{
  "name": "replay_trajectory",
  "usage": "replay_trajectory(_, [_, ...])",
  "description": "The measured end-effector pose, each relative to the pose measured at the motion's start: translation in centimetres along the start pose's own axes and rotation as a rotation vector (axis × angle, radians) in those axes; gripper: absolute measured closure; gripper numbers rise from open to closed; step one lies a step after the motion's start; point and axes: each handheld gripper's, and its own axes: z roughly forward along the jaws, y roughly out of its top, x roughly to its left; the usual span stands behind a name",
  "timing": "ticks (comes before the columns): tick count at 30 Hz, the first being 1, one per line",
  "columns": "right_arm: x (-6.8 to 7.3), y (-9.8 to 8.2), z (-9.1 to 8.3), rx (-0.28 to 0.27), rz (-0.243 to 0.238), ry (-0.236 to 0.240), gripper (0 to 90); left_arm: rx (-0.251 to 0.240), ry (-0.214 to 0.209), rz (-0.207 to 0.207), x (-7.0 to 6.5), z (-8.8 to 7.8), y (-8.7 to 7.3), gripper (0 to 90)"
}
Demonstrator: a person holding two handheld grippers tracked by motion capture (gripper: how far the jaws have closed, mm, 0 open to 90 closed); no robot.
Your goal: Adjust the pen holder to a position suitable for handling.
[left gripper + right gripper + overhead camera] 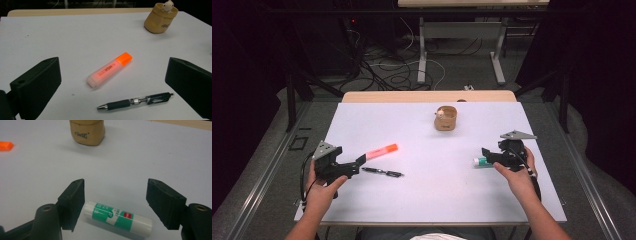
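While my right claw (115,202) stands released astride the glue stick (117,218) lying on the worktop (422,200), left claw (112,85) released too: stick light, rigid, slick; grip mid-barrel.

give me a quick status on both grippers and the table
Left gripper open over highlighter. Right gripper open around glue stick, not gripping. Pen beside highlighter; nothing blocking.
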Motion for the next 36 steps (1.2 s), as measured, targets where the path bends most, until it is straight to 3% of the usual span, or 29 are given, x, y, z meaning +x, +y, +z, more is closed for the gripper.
replay_trajectory(9, [1.4,3.5,1.2,-0.029,-0.006,0.037,31.8,-0.002,-0.002,0.002,0.1,-0.2,-0.1,0.9])
replay_trajectory(19, [2.6,8.2,3.1,0.026,-0.067,0.059,31.8,0.003,0.001,0.006,0.1,-0.2,-0.2,1.2])
replay_trajectory(28, [3.5,10.5,4.7,0.06,-0.122,0.051,31.5,0.006,-0.002,0.011,0.1,-0.2,-0.2,1.4])
replay_trajectory(32, [3.7,11.5,5.5,0.046,-0.156,0.084,31.5,0.007,-0.007,0.01,0.1,-0.1,-0.2,1.4])
replay_trajectory(34, [4.1,11.8,6.0,0.028,-0.2,0.116,31.5,0.007,-0.01,0.008,0.1,0.0,-0.2,1.4])
replay_trajectory(36, [4.5,12.1,6.6,0.029,-0.245,0.105,31.7,0.011,-0.011,0.008,0.1,0.0,-0.2,1.4])
